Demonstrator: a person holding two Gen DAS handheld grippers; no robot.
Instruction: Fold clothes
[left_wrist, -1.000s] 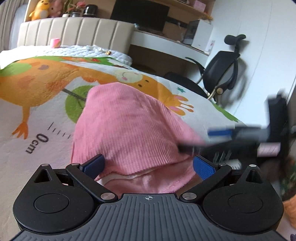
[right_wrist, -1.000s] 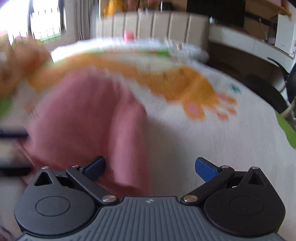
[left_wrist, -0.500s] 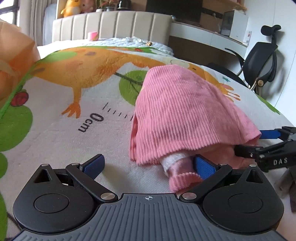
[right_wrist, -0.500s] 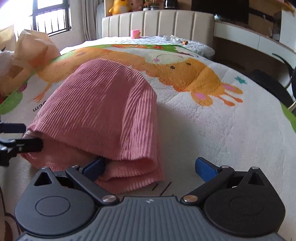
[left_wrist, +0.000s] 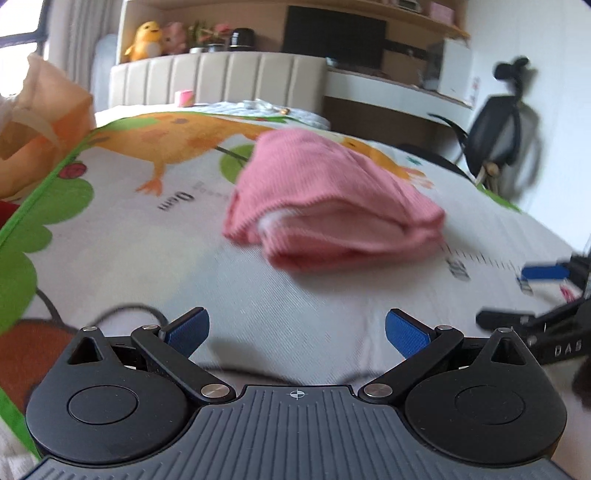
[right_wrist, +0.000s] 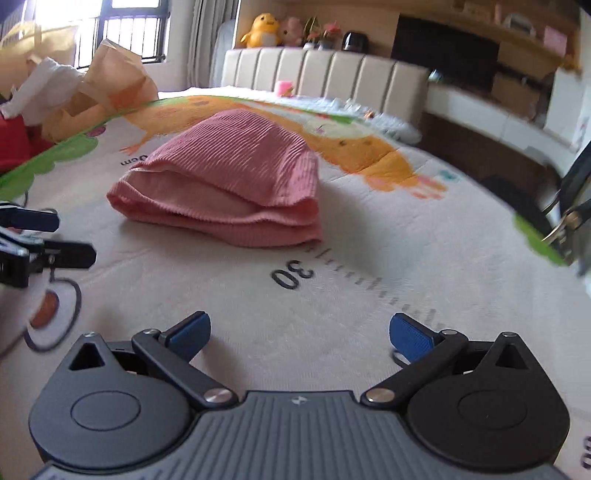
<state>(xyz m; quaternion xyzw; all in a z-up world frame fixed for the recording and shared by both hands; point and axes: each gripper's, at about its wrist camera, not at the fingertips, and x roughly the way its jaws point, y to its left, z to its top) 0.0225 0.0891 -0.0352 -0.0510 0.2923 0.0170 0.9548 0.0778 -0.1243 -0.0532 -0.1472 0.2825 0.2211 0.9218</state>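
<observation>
1. The pink garment (right_wrist: 229, 184) lies folded on the printed bed cover (right_wrist: 369, 266), ahead of both grippers and apart from them.
2. The left gripper (left_wrist: 297, 330) has its fingers spread wide and holds nothing.
3. The right gripper (right_wrist: 300, 332) is spread too, also holding nothing.
4. In the left view the garment and the chair (left_wrist: 506, 133) are blurred.

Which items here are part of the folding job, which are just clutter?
Job:
pink ribbed garment, folded on the printed mat
left gripper, open
right gripper, open

Lying about:
paper bag
red cloth
plush duck
office chair
</observation>
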